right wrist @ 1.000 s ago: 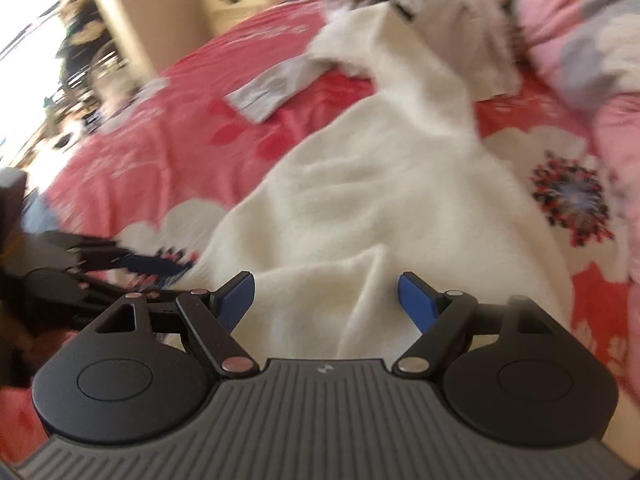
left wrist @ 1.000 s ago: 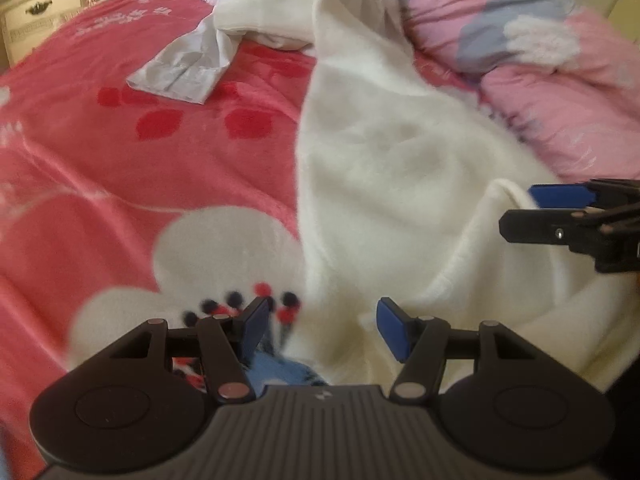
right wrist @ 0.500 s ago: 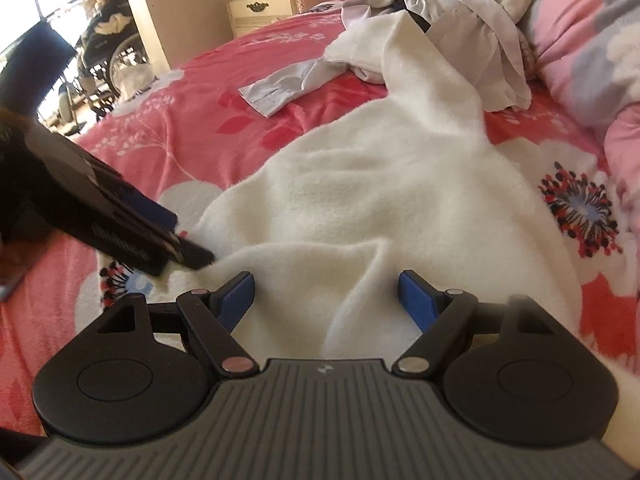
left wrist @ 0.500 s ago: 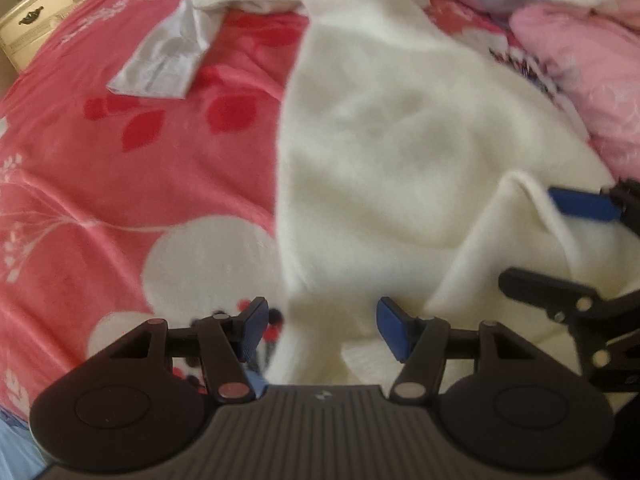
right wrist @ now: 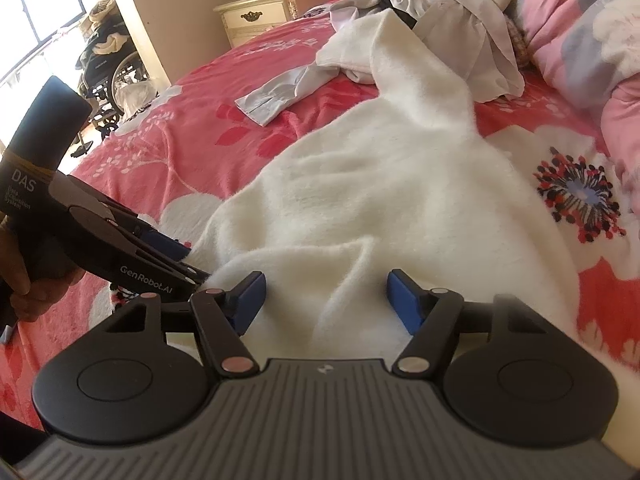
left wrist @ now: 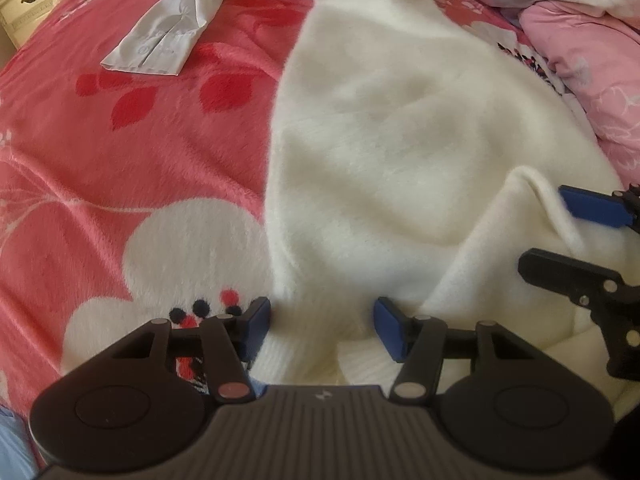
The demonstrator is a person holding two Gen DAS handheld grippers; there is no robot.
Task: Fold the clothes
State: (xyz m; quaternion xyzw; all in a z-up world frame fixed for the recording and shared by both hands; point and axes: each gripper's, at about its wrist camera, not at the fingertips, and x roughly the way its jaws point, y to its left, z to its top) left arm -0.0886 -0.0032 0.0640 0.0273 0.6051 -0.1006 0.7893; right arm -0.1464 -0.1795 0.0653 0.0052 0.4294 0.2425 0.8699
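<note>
A white fluffy sweater (left wrist: 380, 140) lies lengthwise on the red floral blanket (left wrist: 120, 140), its near hem bunched in folds. My left gripper (left wrist: 322, 324) points steeply down at the hem's left corner. Its jaws are closing, the hem lies between them, and the pads stand apart from the cloth. In the right wrist view the sweater (right wrist: 360, 208) runs away from my right gripper (right wrist: 324, 300). Those jaws are closing around a raised fold, with gaps still showing at both pads. Each gripper shows in the other's view: right gripper (left wrist: 568, 236), left gripper (right wrist: 192, 262).
A pale grey shirt sleeve (right wrist: 276, 96) lies left of the sweater, joined to a heap of clothes (right wrist: 440, 0) at the far end. A pink quilt (right wrist: 580, 20) banks up on the right. A cream nightstand (right wrist: 260, 16) and a wheelchair (right wrist: 112, 68) stand beyond the bed.
Both grippers have come in over the sweater's near hem, and the left one has tipped further down. The right jaws stand narrower than before.
</note>
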